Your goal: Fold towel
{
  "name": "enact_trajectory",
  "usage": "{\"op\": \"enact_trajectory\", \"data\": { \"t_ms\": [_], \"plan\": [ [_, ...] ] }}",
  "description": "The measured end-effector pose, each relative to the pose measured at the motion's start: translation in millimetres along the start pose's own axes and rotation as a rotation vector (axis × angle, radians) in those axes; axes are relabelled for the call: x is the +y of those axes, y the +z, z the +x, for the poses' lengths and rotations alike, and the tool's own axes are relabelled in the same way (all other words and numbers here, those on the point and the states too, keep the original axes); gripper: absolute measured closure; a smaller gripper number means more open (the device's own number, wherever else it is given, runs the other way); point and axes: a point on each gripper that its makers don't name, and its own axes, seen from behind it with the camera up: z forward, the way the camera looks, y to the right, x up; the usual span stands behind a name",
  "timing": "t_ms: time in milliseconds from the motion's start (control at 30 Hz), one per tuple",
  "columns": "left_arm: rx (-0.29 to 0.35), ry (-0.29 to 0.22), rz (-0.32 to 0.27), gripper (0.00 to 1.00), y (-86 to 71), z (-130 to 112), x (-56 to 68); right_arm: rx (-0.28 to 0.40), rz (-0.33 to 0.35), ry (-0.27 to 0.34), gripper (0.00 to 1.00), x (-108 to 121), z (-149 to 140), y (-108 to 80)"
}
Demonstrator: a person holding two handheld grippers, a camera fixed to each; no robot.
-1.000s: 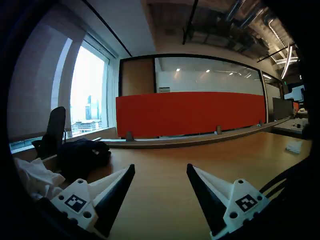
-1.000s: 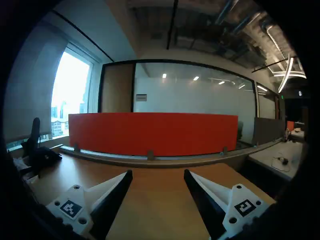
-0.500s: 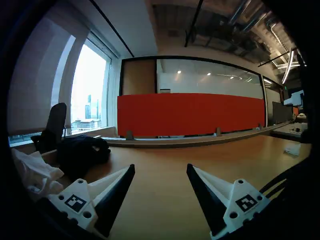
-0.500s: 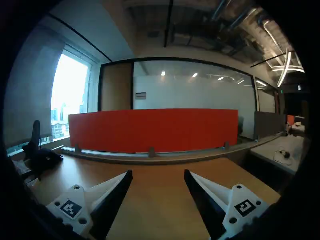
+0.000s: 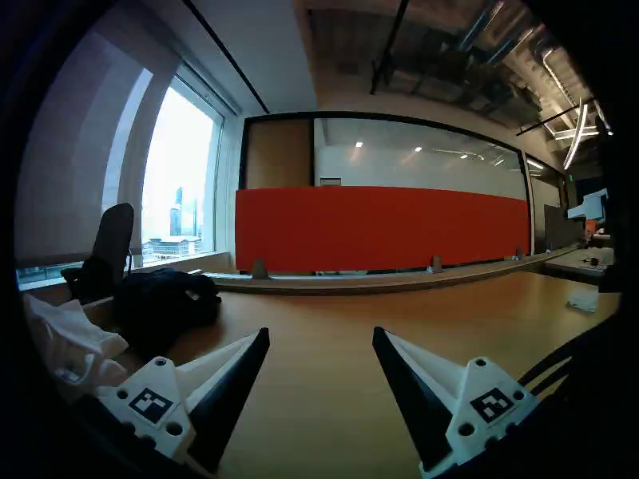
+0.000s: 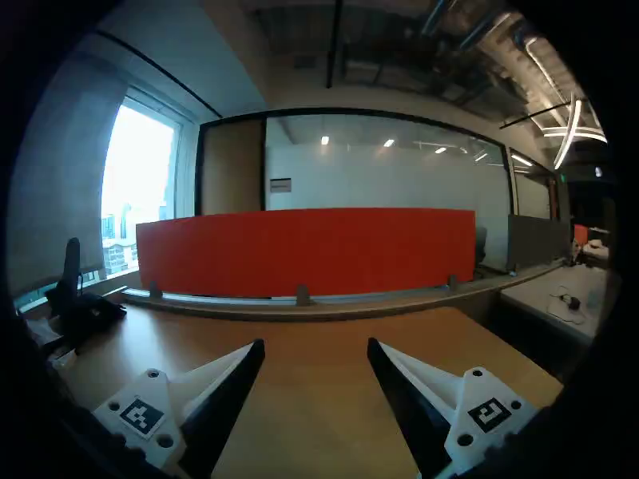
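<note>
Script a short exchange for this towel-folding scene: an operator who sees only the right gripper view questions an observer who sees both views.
Operator: Where is the towel?
Observer: A crumpled white cloth, likely the towel, lies at the left of the left gripper view, beside a dark bundle.
Operator: Does the left gripper hold it?
Observer: No. The left gripper is open over the wooden desk, apart from the cloth.
</note>
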Motion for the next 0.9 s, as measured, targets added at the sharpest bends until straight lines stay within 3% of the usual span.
{"op": "enact_trajectory", "data": {
  "t_ms": [500, 900],
  "plan": [
    [0.0, -0.001, 0.002, 0.04, -0.1, -2.3, 0.0, -0.012, 0.002, 0.006, 0.0, 5.4, -12.7, -4.0],
    [0.0, -0.001, 0.002, 0.04, 0.8, -5.2, 0.3, 0.021, -0.009, -0.004, 0.0, 14.0, -19.1, -6.9]
  ]
}}
